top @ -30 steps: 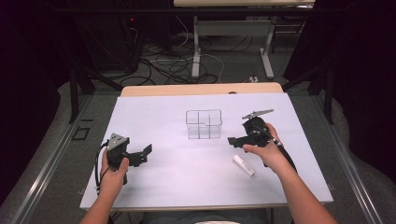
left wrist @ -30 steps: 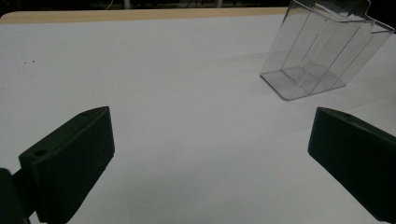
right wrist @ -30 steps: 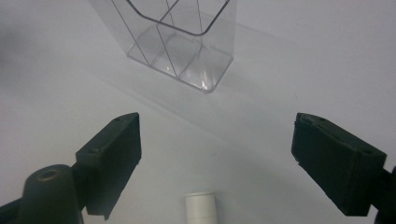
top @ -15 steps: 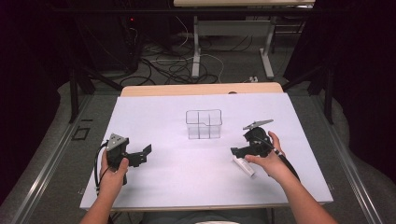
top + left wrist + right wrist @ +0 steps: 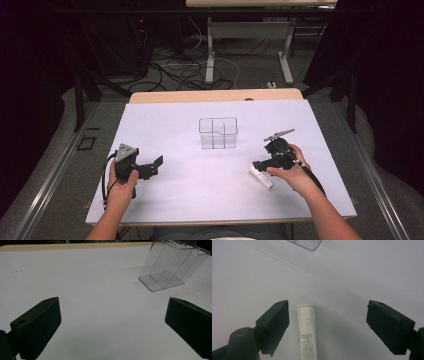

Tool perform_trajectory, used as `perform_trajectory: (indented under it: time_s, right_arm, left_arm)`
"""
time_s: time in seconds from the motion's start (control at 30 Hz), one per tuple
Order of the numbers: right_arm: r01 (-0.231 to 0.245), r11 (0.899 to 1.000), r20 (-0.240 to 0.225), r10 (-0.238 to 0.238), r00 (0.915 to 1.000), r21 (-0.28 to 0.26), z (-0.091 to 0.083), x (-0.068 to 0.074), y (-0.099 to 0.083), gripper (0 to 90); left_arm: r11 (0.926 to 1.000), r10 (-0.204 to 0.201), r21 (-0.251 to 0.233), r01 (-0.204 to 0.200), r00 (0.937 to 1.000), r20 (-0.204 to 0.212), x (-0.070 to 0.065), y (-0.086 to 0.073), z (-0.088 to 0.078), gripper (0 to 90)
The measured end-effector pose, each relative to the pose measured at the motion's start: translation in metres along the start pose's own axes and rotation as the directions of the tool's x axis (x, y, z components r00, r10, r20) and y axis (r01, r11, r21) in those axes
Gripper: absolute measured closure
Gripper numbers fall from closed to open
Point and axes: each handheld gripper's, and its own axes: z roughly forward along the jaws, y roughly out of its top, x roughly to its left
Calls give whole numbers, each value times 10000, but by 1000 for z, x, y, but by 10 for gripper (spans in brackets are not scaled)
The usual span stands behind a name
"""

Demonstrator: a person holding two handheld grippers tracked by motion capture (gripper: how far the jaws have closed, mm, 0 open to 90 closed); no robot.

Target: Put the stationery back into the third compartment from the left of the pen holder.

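Note:
A small white tube [image 5: 261, 178] with printed text lies on the white table sheet [image 5: 200, 200] at the right. My right gripper [image 5: 260, 168] is lowered over it, open. In the right gripper view the tube [image 5: 306, 330] lies between the jaws, close to the left one, and neither pad touches it [image 5: 327, 322]. Those jaws have just been closing slightly. A clear divided box [image 5: 218, 133] stands upright mid-table, beyond both grippers. My left gripper [image 5: 155, 167] rests at the left, open and with nothing in it [image 5: 112, 322], pointing toward the box [image 5: 170, 267].
The sheet covers a wooden table whose far edge [image 5: 215, 95] shows bare. Beyond it stand desk legs [image 5: 210, 55] and cables on the floor. A corner of the clear box [image 5: 305, 243] shows at the top of the right gripper view.
My right gripper has come down and toward the near side, from beside the clear box to over the white tube. The left gripper has stayed where it was.

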Motion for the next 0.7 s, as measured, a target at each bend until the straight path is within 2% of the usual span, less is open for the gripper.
perform_trajectory:
  time_s: [0.1,0.23,0.4,0.6,0.63,0.67,0.7]
  right_arm:
    - [113,9998,83,-114,9999,179,2,-2,0,199]
    - [29,9985,-17,-28,10000,551,4,0,-3,251]
    - [400,9951,-72,-395,9992,907,7,5,-5,379]
    - [539,9888,-255,-508,9984,1391,16,12,-8,419]
    - [539,9888,-255,-508,9984,1391,16,12,-8,419]
    - [544,9909,-509,-484,9975,1235,21,13,-11,437]
    - [613,9860,-499,-542,9973,1548,21,13,-10,443]
  left_arm:
    - [10000,-42,17,42,10000,-24,0,0,-1,5]
    - [10000,-77,-27,76,10000,-40,0,-1,-2,5]
    - [10000,8,72,-8,10000,8,-1,-1,-1,5]
    - [10000,-54,81,54,10000,18,0,-2,-1,6]
    - [10000,-54,81,54,10000,18,0,-2,-1,6]
    - [9999,-54,90,54,10000,22,0,-2,-1,7]
    - [9999,-30,103,30,10000,22,0,-2,-1,7]
